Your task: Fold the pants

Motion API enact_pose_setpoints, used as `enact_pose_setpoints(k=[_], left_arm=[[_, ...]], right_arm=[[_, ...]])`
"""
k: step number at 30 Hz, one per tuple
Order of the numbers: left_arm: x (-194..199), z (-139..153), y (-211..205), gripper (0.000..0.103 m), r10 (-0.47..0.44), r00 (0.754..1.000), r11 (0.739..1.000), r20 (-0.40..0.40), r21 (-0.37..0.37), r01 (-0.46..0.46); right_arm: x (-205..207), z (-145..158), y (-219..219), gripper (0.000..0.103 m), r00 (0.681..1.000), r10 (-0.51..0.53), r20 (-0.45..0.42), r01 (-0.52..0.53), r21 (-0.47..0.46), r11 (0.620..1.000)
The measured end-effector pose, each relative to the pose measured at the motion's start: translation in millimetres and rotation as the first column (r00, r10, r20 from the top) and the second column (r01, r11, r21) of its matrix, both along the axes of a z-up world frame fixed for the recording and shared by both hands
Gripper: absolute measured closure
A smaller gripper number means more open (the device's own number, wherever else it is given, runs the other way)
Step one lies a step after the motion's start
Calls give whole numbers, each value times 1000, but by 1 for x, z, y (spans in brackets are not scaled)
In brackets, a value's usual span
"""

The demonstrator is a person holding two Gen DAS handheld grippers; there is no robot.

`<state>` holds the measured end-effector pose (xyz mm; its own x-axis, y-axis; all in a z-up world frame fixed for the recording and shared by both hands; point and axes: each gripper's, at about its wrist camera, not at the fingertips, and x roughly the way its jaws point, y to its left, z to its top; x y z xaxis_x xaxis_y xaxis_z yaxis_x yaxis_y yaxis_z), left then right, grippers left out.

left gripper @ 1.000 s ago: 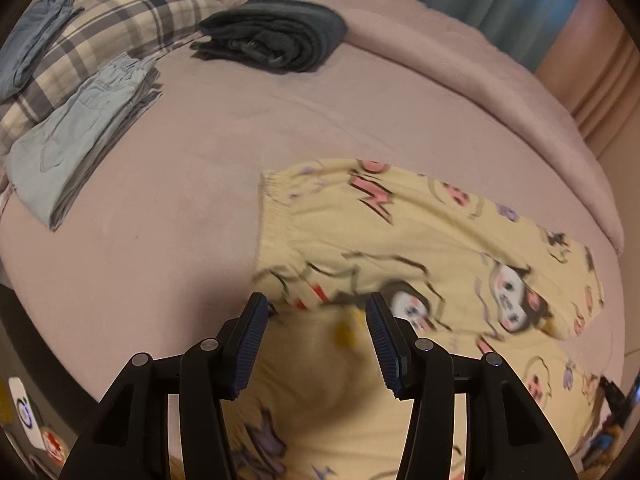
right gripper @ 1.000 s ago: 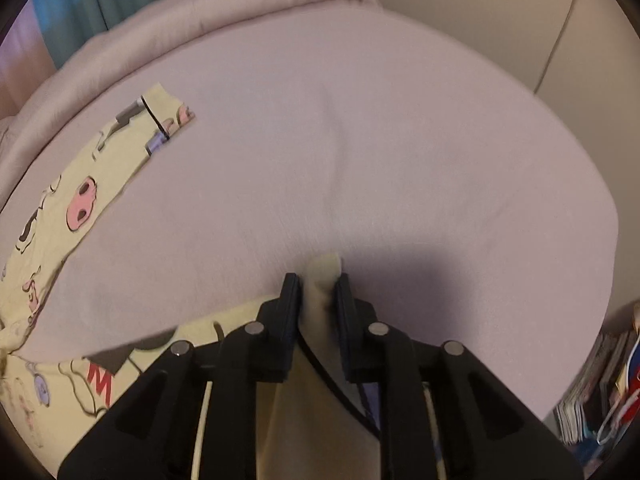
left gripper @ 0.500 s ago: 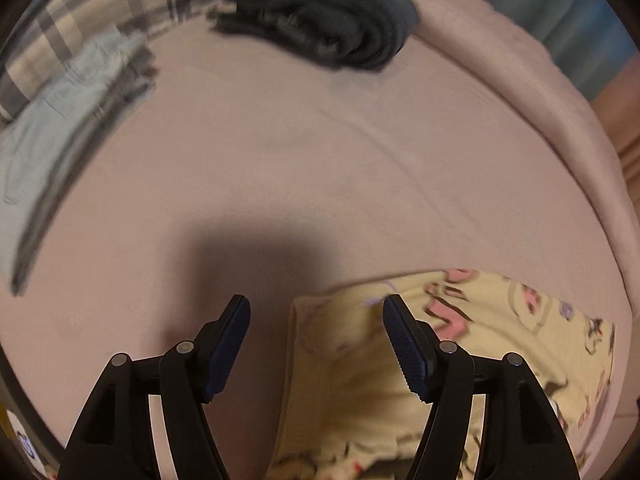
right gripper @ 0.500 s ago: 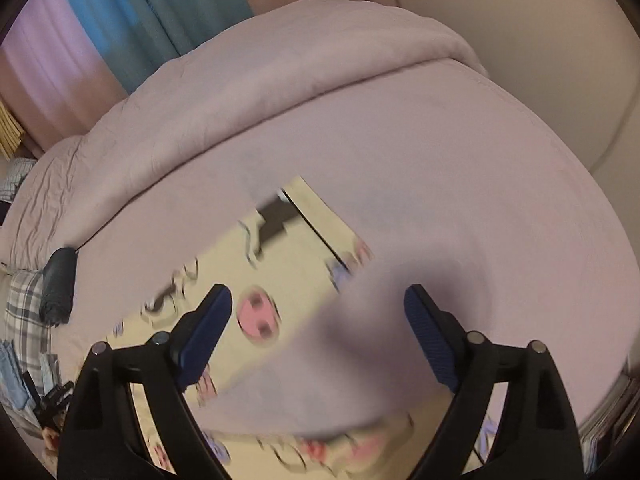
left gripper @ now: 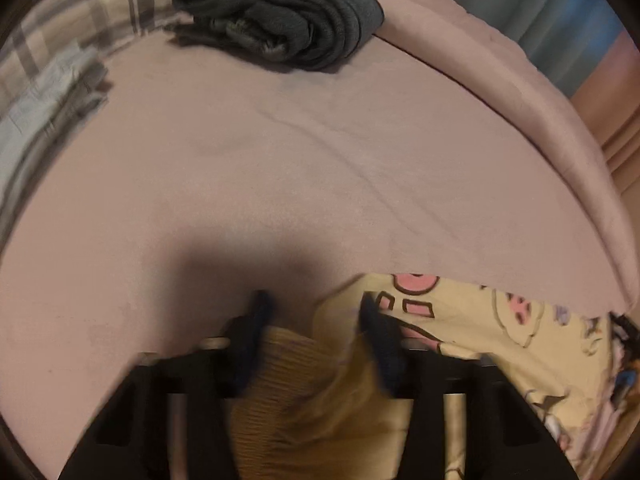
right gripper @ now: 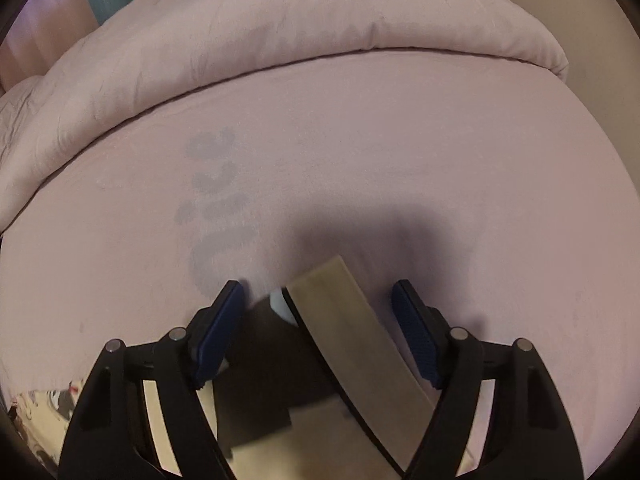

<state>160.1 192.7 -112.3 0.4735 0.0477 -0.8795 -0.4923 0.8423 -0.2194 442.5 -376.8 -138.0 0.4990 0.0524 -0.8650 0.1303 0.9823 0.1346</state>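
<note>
Pants, pale yellow cotton printed with pink and black cartoon figures [left gripper: 500,332], lie on the mauve bedsheet [left gripper: 280,168] at the near edge of the bed, spreading toward the lower right of my left wrist view. My left gripper [left gripper: 316,320] is closing over their ribbed elastic waistband [left gripper: 288,376], which bunches up between the two blue pads (the frame is blurred here, and I cannot tell whether the pads already press the cloth). In my right wrist view, my right gripper [right gripper: 318,300] stands spread, its jaws narrowing; a plain yellow strip of the same pants [right gripper: 348,328] runs slantwise up between the blue-padded fingers [right gripper: 222,328], clear of both pads, with a dark band of the print beside it. A small corner of the printed fabric shows at the lower left of that view. Beyond the left gripper, a folded dark grey garment [left gripper: 288,16] rests at the far side of the sheet, against the rolled mauve duvet [right gripper: 280,36]. To the left lie a folded light blue garment [left gripper: 44,108] and a beige and grey plaid pillow [left gripper: 88,4], both smeared by motion. A teal curtain [left gripper: 560,12] hangs behind the bed. Each gripper casts a dark shadow on the sheet just ahead of its fingers.
</note>
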Motion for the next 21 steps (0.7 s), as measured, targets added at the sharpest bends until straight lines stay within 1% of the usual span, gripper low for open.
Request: enact_pose_setpoints(k=[1,2,3,4,5,7,8,10,11,12,14,17,18,20,21], left_arm=[[2,2,-1,89,-26,999,999,19,-27,27],[2,2,-2,91,-34,999,998,36,-57,36],[3,3,-2,91,-21,999,997,43,-71,24],[3,4,-1,92,-11,999,997,48,-70,14],[4,5,0,97,-4,998,997,55,-77,8],[7,10,6,98,20,997,990,73,-141,-10],[6,16,8,100,26,995,986,93,-165,-11],[1,38,9,100,27,988,985,155,-172,0],[-2,50,9,100,24,981,984,191,-179,10],[-8,65,8,100,15,972,980,236,-195,33],[-20,88,8,100,9,958,976,288,-211,54],[-50,124,7,100,-5,922,979,386,-184,83],[-61,131,7,100,-11,913,980,408,-176,90],[-80,133,5,100,-23,911,983,412,-156,95],[-95,128,4,100,-28,918,987,396,-136,89]], right_arm=[[0,0,1,55,1000,-3,8,3,-9,1000],[-1,2,0,85,1000,-11,17,11,-9,1000],[-1,4,-2,96,1000,-18,17,17,29,999],[-1,5,-4,95,1000,-30,9,29,51,998],[-1,8,-6,95,999,-44,3,43,57,997],[-2,19,-8,96,998,-63,18,61,77,995],[-4,27,-11,96,997,-74,35,70,102,992],[-12,56,-15,96,991,-82,101,65,169,983],[-16,70,-16,96,988,-78,132,54,180,982],[-24,92,-17,96,981,-73,180,39,184,982],[-38,122,-20,96,968,-65,241,17,194,981],[-74,174,-34,95,934,-61,352,-29,245,969],[-83,184,-36,95,924,-58,378,-43,255,966],[-122,202,-48,95,905,-40,424,-78,256,964],[-145,204,-55,95,898,-32,438,-87,249,965]])
